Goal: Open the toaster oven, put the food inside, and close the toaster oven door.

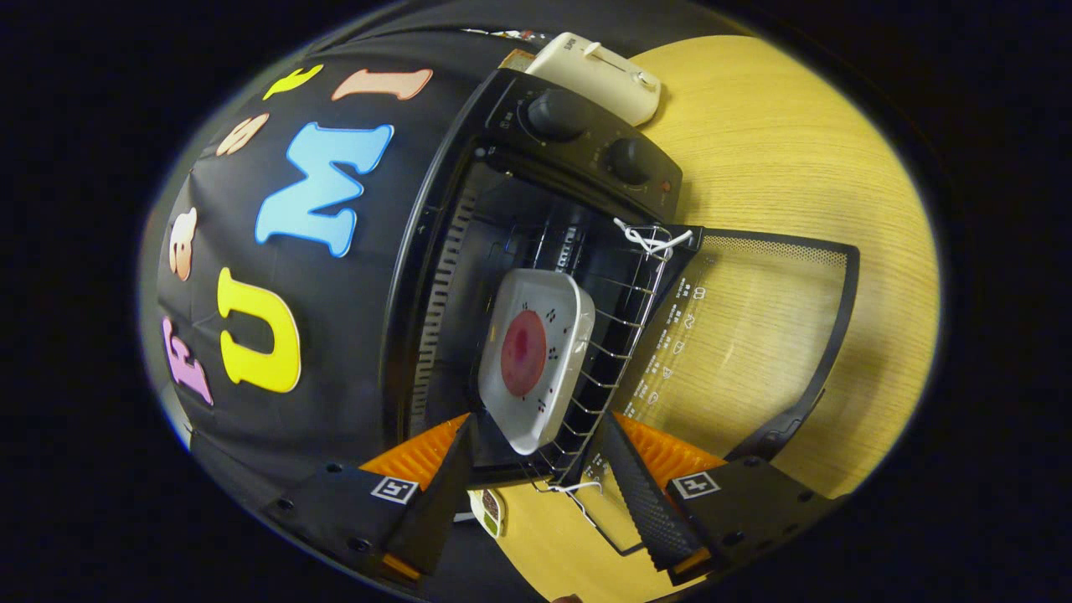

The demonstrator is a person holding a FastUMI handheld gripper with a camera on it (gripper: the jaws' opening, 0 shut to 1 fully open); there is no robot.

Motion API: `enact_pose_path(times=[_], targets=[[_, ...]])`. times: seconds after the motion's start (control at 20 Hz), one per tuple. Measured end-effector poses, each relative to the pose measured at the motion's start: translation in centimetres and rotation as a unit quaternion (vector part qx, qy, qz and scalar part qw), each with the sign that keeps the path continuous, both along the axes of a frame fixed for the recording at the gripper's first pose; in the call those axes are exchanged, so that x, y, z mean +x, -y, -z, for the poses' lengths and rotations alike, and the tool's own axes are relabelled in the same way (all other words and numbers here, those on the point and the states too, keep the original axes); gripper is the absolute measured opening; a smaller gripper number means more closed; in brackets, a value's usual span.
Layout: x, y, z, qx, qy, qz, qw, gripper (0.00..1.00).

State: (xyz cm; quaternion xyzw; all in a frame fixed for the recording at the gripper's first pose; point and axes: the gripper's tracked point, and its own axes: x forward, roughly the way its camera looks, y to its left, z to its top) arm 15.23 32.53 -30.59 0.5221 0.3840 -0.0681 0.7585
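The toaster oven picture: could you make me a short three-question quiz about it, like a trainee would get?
1. True or false: the toaster oven door is closed.
2. Where is the plate? A) on the table B) on the wire rack C) on the toaster
3. Fill in: the gripper fingers are ____, holding nothing.

Key: 1 false; 2 B; 3 open

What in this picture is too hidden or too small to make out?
Gripper view:
- Plate near corner: whether the open gripper touches it, hidden by the fingers.
- Toaster oven interior: back in shadow.
- Door markings: too small.
- White appliance behind the oven: partly hidden.
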Motion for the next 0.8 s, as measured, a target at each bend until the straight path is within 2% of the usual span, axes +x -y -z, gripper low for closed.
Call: enact_pose_path(times=[0.1,0.25,0.6,0.8], targets=[[-1.3,0.9,-0.9,-0.076,0.024,-0.061,0.995,0.98],[-3.8,1.0,-2.9,-0.154,0.071,-0.160,0.972,0.98],[-8.5,3.2,-2.1,-0.222,0.078,-0.241,0.942,0.98],[-10.7,4.6,-0.8,-0.280,0.086,-0.304,0.906,0.98]])
